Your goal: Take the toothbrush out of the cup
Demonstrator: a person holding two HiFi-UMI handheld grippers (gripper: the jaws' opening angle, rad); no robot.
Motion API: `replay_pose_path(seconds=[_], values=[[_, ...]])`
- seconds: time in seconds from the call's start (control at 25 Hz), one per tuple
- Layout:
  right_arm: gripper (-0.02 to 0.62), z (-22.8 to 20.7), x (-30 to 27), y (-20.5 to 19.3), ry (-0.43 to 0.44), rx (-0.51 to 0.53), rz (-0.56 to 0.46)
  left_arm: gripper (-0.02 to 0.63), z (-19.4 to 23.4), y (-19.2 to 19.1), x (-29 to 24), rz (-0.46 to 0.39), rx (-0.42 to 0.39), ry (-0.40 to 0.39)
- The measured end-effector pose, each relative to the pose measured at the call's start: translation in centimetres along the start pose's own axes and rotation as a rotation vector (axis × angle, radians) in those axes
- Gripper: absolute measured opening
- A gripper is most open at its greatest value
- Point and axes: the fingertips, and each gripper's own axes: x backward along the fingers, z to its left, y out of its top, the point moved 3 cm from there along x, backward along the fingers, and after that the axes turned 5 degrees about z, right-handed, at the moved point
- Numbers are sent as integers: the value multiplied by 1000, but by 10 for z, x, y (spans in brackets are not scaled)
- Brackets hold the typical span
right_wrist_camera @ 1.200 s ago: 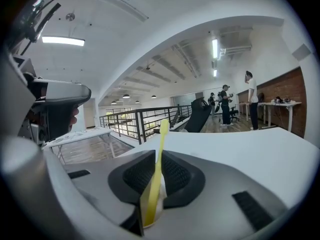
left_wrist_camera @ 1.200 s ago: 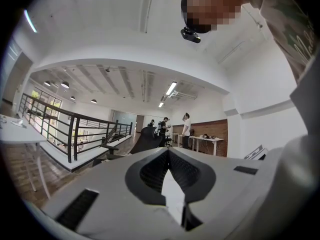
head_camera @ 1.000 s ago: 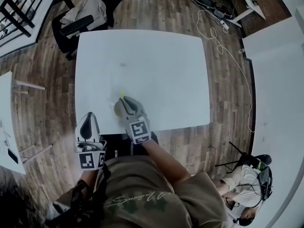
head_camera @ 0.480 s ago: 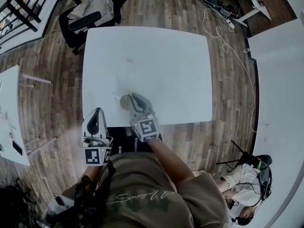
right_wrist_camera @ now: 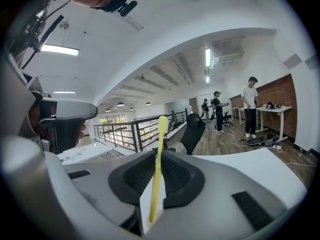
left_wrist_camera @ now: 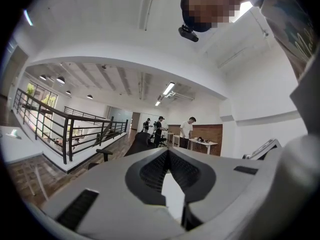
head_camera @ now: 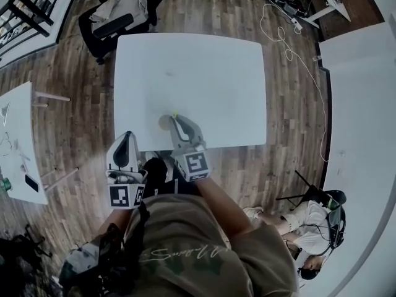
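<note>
My right gripper (head_camera: 175, 120) is shut on a yellow toothbrush (right_wrist_camera: 161, 134). The brush stands upright between the pads, and its lower end is hidden by the jaws. In the head view the toothbrush tip (head_camera: 175, 114) shows just past the fingers, over the near part of the white table (head_camera: 210, 73). A pale round cup (head_camera: 163, 122) sits on the table just left of those fingers. It does not show in the right gripper view. My left gripper (head_camera: 127, 136) hangs off the table's near left corner. Its jaws (left_wrist_camera: 168, 154) meet at the tips with nothing between them.
An office chair (head_camera: 114, 17) draped with cloth stands beyond the table's far left corner. Cables (head_camera: 278, 17) trail over the wooden floor at the far right. Another white table (head_camera: 15, 141) is at the left, and a seated person (head_camera: 309, 228) at the lower right.
Both grippers have risen toward the camera. The right one carried the toothbrush up with it, while the cup stayed on the table.
</note>
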Motion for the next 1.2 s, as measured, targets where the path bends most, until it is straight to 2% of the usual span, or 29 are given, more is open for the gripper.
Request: replay_pose_path(seconds=[0.2,0.4,0.6,0.68,0.92,1.08,1.2], values=[[32,10,14,24,-14,18,-20,11,-4,21,7,-15,-4,-25],[32,17,29,29,-40,24,-22,11,-11,24,20,-26,19,-51],[32,23,56,27,-98,-2,-41,11,-24,20,29,-41,-33,-128],[32,24,66,26,-115,-11,-43,11,-26,16,29,-41,-30,-138],[32,8,98,24,-140,-21,-74,11,-51,16,32,-46,-32,-145],[32,-17,119,23,-134,-31,-85,11,-87,20,26,-56,-52,-156],[32,-44,136,20,-115,-20,-97,11,-120,21,18,-60,-55,-131]])
